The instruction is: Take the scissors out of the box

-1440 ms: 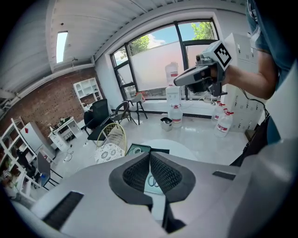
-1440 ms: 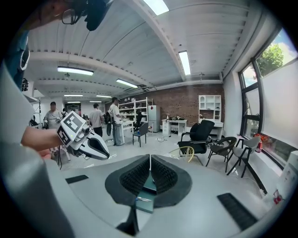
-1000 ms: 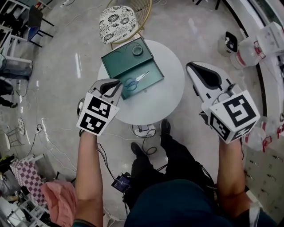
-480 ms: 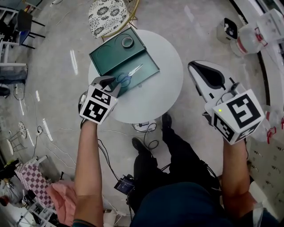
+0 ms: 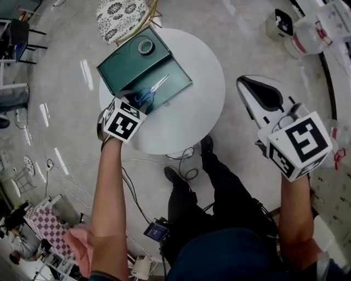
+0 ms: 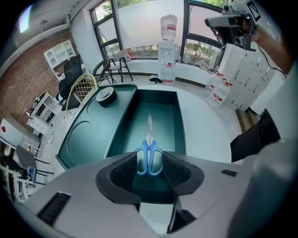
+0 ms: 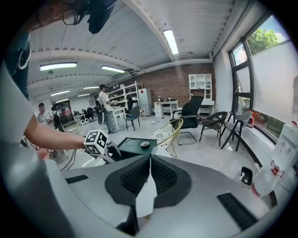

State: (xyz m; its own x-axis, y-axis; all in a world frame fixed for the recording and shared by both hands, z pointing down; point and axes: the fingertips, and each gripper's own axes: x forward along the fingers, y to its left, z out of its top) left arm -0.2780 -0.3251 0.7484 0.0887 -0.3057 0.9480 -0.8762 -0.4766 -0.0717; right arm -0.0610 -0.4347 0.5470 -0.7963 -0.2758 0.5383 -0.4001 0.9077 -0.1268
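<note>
An open dark green box point(image 5: 123, 63) lies on the round white table point(image 5: 197, 104). Scissors point(image 5: 149, 92) with blue handles rest in its tray, blades pointing away from me. My left gripper point(image 5: 133, 100) hangs just over the tray's near end. In the left gripper view its jaws point(image 6: 149, 169) are opening and frame the blue handles of the scissors point(image 6: 149, 155) without touching them. My right gripper point(image 5: 249, 85) stays off the table to the right, shut and empty. In the right gripper view its pads point(image 7: 150, 160) meet, and the box point(image 7: 135, 145) lies beyond them.
A roll of tape point(image 5: 145, 47) sits in the box lid. A wire chair with a patterned cushion point(image 5: 118, 13) stands behind the table. Water bottles point(image 5: 307, 38) stand at the far right. Cables point(image 5: 184, 159) trail on the floor under the table, by my legs.
My left gripper has come down to the box's near end and its jaws have gone from shut to open. The right gripper has sunk a little, still shut.
</note>
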